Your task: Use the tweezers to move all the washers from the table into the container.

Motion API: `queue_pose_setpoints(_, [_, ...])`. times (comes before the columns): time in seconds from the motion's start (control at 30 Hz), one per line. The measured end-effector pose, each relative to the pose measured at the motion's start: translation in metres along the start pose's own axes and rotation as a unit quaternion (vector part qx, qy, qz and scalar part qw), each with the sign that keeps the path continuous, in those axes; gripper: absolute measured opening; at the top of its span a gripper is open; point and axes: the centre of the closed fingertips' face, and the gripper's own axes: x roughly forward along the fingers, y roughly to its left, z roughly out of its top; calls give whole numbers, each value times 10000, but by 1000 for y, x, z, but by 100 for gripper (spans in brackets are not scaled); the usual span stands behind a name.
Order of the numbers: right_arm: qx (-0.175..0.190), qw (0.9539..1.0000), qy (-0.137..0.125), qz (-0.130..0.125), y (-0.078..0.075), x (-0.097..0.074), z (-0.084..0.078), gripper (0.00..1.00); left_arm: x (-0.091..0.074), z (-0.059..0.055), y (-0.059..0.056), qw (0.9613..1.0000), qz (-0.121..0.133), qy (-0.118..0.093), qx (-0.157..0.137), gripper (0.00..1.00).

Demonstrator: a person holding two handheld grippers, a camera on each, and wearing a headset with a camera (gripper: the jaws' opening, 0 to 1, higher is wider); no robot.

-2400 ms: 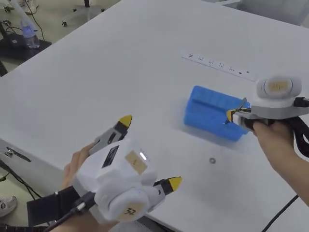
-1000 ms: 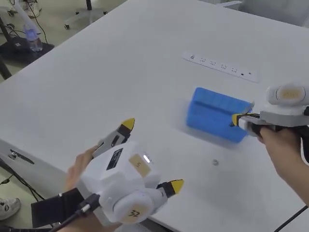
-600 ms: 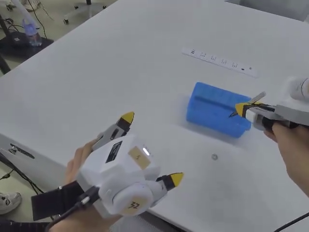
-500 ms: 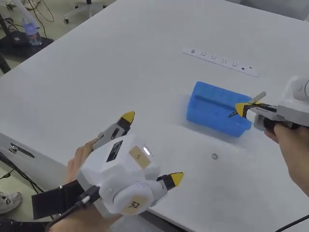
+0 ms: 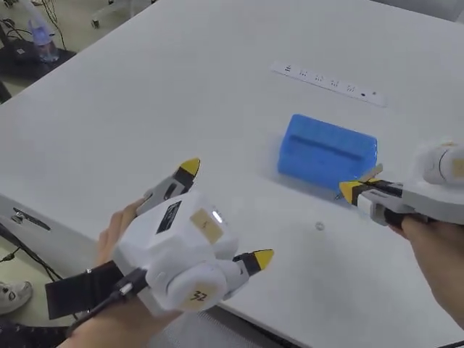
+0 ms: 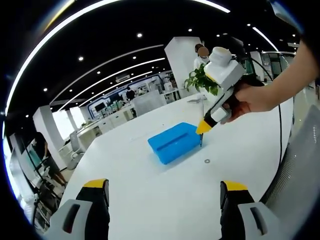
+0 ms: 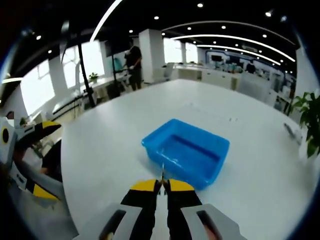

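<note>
right gripper [image 5: 350,191] jaws clenched on the tweezers [image 5: 371,174], tips angled down toward the tabletop [image 5: 181,94]. one washer [image 5: 319,226] lies flat near the tips, on the person's side of the blue container [image 5: 328,148]. left gripper [image 5: 226,212] jaws released, well apart from the washer.

A white tabletop [image 5: 181,87] is spreading wide ahead of the left tongs [image 6: 164,185], a white power strip [image 5: 328,83] lying on it well beyond the right tongs [image 7: 162,185]. Curved light strips [image 7: 235,37] and round downlights [image 7: 200,5] are glowing on the dark ceiling [image 7: 150,15] above. Far past the right tongs a white column [image 7: 149,47] is standing among rows of desks [image 7: 220,77]; bright windows [image 7: 37,85] are letting daylight in to their left, and a leafy plant [image 7: 309,117] is sitting to their right.
</note>
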Motion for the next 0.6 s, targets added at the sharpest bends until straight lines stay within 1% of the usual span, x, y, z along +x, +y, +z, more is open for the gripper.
queue_pose_setpoints(0.03, [24, 10000, 48, 18, 4, 0, -4, 3, 0, 0, 0, 10000, 2, 1, -4, 94])
queue_pose_setpoints(0.13, [100, 9998, 133, 50, 3, 3, -15, 3, 0, 0, 0, 10000, -7, -5, -4, 94])
queue_pose_setpoints(0.2, [102, 9997, 185, 75, 9, 4, -19, 4, 0, 0, 0, 10000, -12, -1, 3, 94])
queue_pose_setpoints(0.27, [118, 9997, 212, 64, 8, 4, -24, 4, 0, 0, 0, 10000, -17, 6, 7, 94])
queue_pose_setpoints(0.33, [105, 9996, 229, 83, 13, 6, -24, 4, 0, 0, -1, 10000, -23, 1, 7, 94])
queue_pose_setpoints(0.4, [136, 9996, 233, 93, 11, 5, -25, 4, 0, 0, -1, 10000, -33, 17, 11, 94])
queue_pose_setpoints(0.47, [147, 9996, 235, 112, 12, 9, -25, 4, 0, 0, -1, 10000, -35, 15, 22, 94])
queue_pose_setpoints(0.6, [53, 9995, 308, 76, 13, 15, -30, 4, 0, 0, -1, 10000, -29, 18, 11, 94])
